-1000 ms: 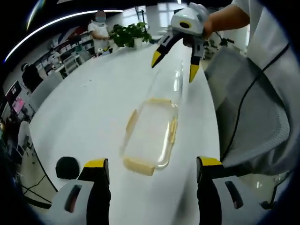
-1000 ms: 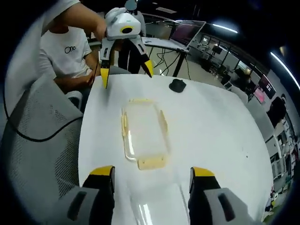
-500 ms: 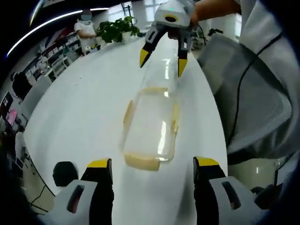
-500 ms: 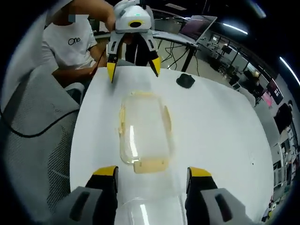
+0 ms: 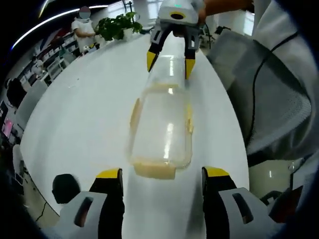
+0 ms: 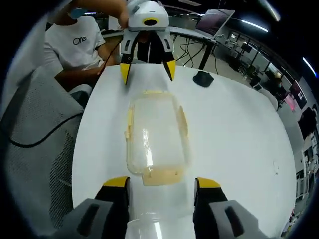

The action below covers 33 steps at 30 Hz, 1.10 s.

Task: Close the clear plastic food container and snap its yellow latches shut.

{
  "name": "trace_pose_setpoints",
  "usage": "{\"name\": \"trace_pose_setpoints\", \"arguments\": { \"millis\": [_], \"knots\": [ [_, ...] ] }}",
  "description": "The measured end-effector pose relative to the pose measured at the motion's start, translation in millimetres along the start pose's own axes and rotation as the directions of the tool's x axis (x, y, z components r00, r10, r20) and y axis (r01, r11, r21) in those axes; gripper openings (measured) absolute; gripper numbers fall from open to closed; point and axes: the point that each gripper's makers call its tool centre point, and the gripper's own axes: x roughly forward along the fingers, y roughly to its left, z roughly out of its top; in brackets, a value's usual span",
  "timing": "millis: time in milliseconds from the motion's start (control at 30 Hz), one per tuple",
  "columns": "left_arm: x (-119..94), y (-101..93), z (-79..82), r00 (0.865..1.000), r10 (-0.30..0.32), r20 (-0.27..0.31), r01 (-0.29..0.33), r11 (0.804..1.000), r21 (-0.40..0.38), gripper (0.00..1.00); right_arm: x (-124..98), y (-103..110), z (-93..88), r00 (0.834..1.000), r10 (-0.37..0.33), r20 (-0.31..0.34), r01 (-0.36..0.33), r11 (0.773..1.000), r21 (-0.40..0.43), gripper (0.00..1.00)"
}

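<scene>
Tongs first: your left tongs (image 5: pixel 155 177) stand wide, holding nothing, yellow tips either side of the near short end of the clear container (image 5: pixel 162 132); your right tongs (image 6: pixel 161 184) are just as wide and bare at the opposite short end. The container lies flat on the white worktop (image 5: pixel 84 109), between the two tools, its long axis running straight from one pair of tongs to the other. From the right gripper view a clear piece (image 6: pixel 149 229), likely the lid, sits between the jaws and close under the camera, just short of the container's end latch (image 6: pixel 160 176); whether the tips touch it you cannot tell. From the left gripper view the same clear piece shows between the right tongs' tips (image 5: pixel 168 62), at the far end of the container. Yellow latches (image 5: pixel 154 169) show at both short ends and along the long sides, all apparently open. Judgement: the lid rides with your right hand, so it travels along the long axis toward your left; keep it square to that axis. A dark mouse-like object (image 6: pixel 203 78) sits well apart.
</scene>
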Motion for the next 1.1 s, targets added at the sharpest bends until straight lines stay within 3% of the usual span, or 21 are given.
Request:
{"name": "trace_pose_setpoints", "arguments": {
  "millis": [367, 700, 767, 867, 1100],
  "knots": [
    [6, 1.0, -8.2, 0.999, -0.03, -0.035, 0.031, 0.999, 0.029, 0.6, 12, 4, -3.9, 0.999, 0.045, -0.03, -0.045, 0.999, -0.02, 0.47],
    [14, 3.1, -7.4, 0.998, -0.056, -0.023, 0.056, 0.998, 0.031, 0.58, 19, 3, -4.0, 0.997, 0.059, -0.049, -0.061, 0.997, -0.042, 0.46],
    [14, 3.0, -5.9, 0.998, -0.061, -0.013, 0.061, 0.998, 0.026, 0.58, 21, 4, -0.3, 0.997, 0.082, -0.012, -0.082, 0.996, 0.022, 0.46],
    [16, 6.1, -7.3, 0.998, -0.057, -0.022, 0.058, 0.998, 0.039, 0.55, 22, 0, -7.3, 0.997, 0.065, -0.053, -0.066, 0.998, -0.022, 0.46],
    [20, 2.5, -6.3, 0.996, -0.089, -0.012, 0.089, 0.995, 0.039, 0.54, 23, -2, -4.9, 0.996, 0.084, -0.039, -0.084, 0.996, -0.005, 0.45]
  ]
}}
